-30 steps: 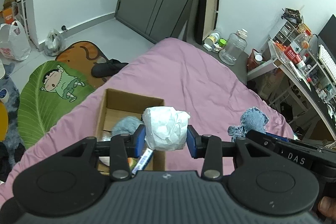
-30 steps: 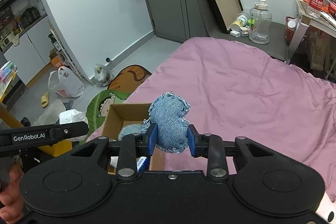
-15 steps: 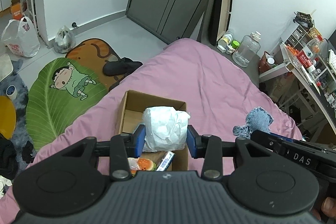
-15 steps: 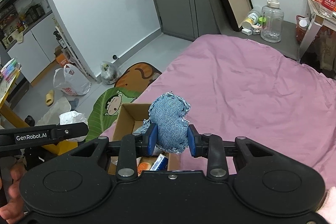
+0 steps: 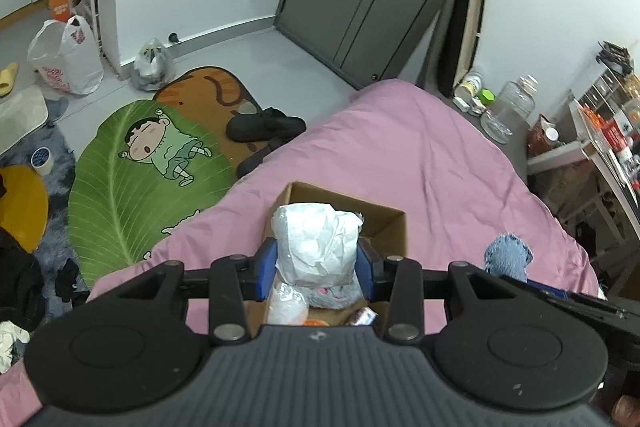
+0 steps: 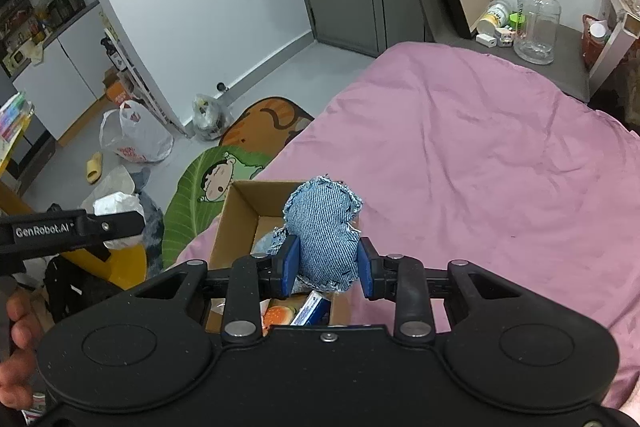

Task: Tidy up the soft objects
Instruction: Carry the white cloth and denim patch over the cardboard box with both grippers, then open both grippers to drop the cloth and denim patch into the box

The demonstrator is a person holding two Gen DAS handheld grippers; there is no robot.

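Pink bedspread (image 6: 480, 155) carrying an open cardboard box (image 6: 236, 219) near its edge; the box already holds several items. Left gripper (image 5: 316, 267), jaws clenched on a white crumpled bundle (image 5: 316, 243), hangs directly over the box opening, the box lying just below and ahead of its fingers. Right gripper (image 6: 326, 267), jaws clamped on a blue denim soft piece (image 6: 324, 235), stands over the box's right edge. Judged nearer to release: the left hand.
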